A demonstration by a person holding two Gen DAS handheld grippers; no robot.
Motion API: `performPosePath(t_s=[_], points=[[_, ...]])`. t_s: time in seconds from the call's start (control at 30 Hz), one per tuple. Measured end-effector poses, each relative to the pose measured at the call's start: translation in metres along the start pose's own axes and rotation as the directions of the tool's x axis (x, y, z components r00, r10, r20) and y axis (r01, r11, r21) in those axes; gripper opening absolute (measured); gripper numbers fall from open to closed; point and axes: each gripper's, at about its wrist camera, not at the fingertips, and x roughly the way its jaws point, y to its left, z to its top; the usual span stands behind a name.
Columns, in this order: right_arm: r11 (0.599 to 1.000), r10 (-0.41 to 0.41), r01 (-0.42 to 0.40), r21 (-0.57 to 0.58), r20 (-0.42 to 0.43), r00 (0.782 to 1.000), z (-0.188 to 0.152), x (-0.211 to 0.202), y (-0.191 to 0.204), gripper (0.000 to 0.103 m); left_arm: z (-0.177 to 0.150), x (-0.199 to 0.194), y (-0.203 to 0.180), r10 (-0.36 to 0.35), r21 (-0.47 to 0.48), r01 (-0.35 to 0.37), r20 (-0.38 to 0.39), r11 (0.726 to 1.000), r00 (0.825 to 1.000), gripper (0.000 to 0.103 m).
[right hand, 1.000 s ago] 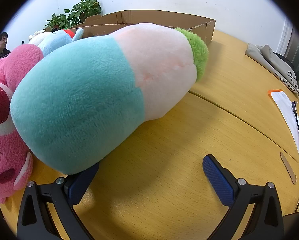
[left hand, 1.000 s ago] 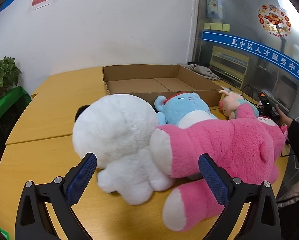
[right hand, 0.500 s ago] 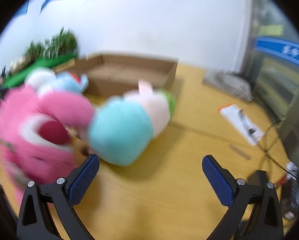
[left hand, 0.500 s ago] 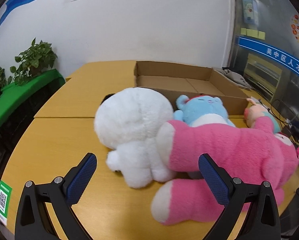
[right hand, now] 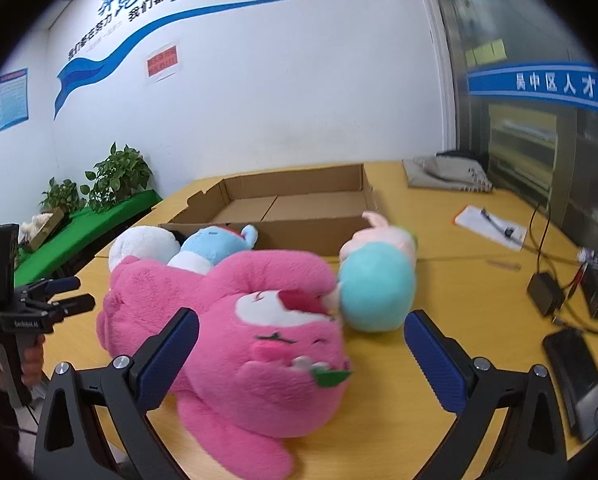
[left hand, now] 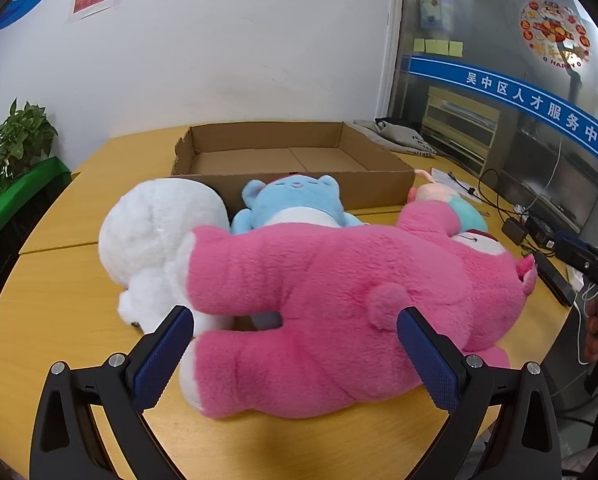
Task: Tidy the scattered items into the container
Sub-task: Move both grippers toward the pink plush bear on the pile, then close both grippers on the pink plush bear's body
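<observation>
Pulled back from teal plush (right hand: 375,292); both grippers (left hand: 295,356) (right hand: 301,354) spread wide, empty. Straddle pink bear (left hand: 339,300) midbody, clamp deep, lift over cardboard box (left hand: 379,188) wall.

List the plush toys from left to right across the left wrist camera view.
Fluffy white plush toy → light blue plush bear → big pink plush bear → small pink and teal plush toy, peeking out behind the pink bear's right end.

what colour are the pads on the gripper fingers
Dark blue with a fine textured grid, on black fingers; clearest in the left wrist view.
</observation>
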Motion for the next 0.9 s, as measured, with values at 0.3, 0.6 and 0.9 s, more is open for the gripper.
performPosePath(t_s=[0.3, 0.6, 0.9], points=[[1.0, -0.027, 0.027, 0.004, -0.068, 0.997, -0.01, 0.025, 0.009, 0.103, 0.001, 0.013, -0.003, 0.002, -0.012, -0.002, -0.014, 1.0, 1.0, 0.103], [0.999, 0.027, -0.023, 0.045, -0.09, 0.996, -0.016, 0.033, -0.006, 0.103, 0.007, 0.03, -0.008, -0.165, -0.009, 0.165, -0.037, 0.986, 0.986, 0.103], [0.97, 0.153, -0.13, 0.204, -0.103, 0.983, -0.044, 0.054, -0.03, 0.103, 0.0, 0.067, -0.005, -0.3, -0.057, 0.295, -0.135, 0.954, 0.944, 0.103]])
